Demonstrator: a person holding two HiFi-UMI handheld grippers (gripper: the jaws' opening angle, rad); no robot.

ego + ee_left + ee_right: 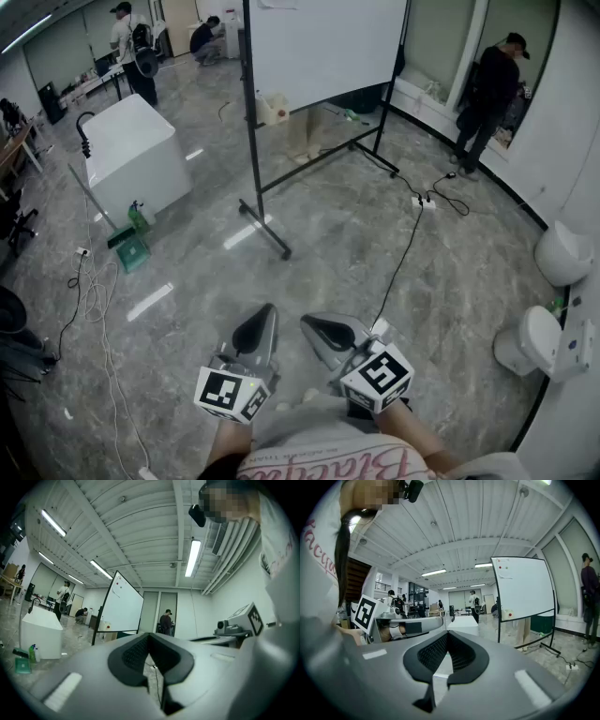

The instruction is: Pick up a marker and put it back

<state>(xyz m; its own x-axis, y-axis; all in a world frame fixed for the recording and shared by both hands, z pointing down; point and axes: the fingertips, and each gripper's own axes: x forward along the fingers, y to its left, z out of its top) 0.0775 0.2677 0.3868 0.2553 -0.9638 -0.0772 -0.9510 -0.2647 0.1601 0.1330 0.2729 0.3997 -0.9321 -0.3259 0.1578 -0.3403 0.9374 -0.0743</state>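
Grey marbled floor (187, 272) spreads under both grippers, which are held low and near the person's body. The left gripper (264, 321) has its jaws pressed together on nothing. The right gripper (315, 326), just beside it, is likewise closed and empty. The whiteboard (323, 42) stands far ahead on its dark frame; any marker there is too small to make out.
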